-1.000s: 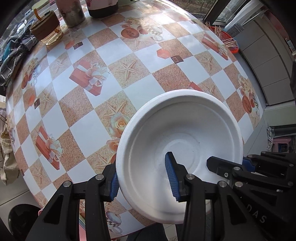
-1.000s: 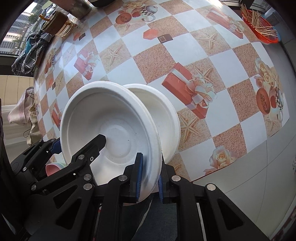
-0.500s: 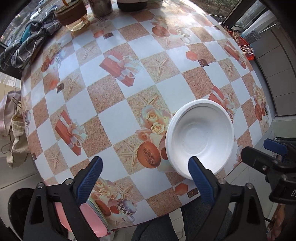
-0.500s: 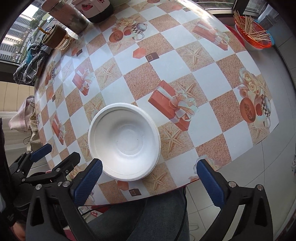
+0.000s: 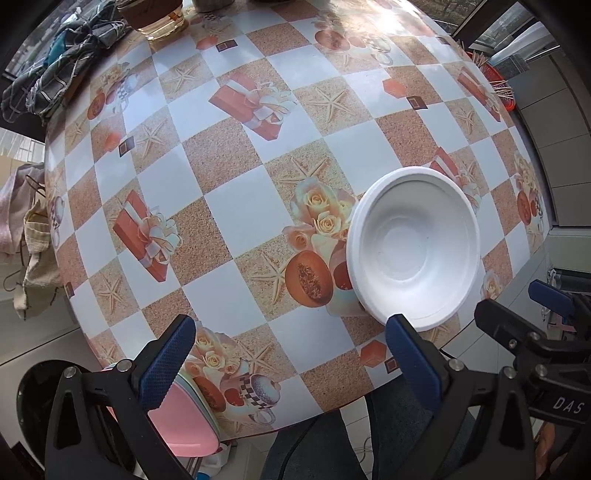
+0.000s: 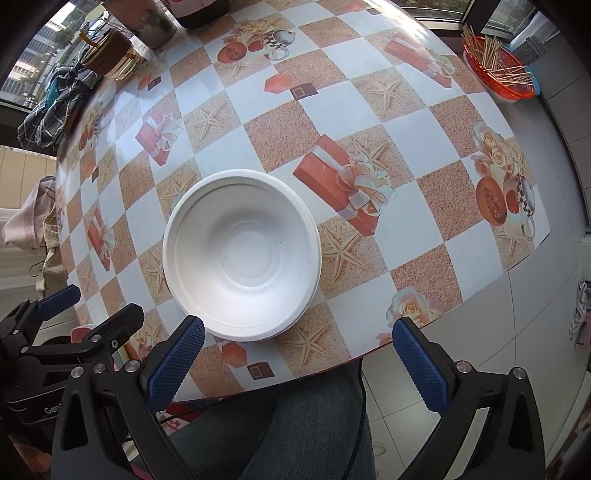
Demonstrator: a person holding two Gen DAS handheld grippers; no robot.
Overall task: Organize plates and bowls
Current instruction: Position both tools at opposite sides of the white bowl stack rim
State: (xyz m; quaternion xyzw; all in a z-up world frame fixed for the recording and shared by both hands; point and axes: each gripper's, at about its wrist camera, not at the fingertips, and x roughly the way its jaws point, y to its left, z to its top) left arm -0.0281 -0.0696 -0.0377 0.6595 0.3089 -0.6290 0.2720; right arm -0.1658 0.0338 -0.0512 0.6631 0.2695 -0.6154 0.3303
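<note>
White bowls [image 5: 413,247] sit nested as one stack on the patterned table near its front edge; the stack also shows in the right wrist view [image 6: 242,253]. My left gripper [image 5: 291,365] is open and empty, held above and in front of the table edge, left of the stack. My right gripper [image 6: 297,362] is open and empty, held back above the front edge just before the stack. A stack of pink and pastel plates [image 5: 184,421] lies at the table's front left corner, partly behind my left finger.
A glass jar [image 6: 110,59] and dark containers [image 6: 155,18] stand at the far side with a crumpled checked cloth [image 5: 55,77]. An orange basket of sticks [image 6: 498,70] sits at the far right. A person's jeans-clad legs [image 6: 288,424] are below the front edge.
A second ago both grippers held a white bowl at the stack. Both have let go, opened wide and pulled back and up from the table. The bowls now rest nested.
</note>
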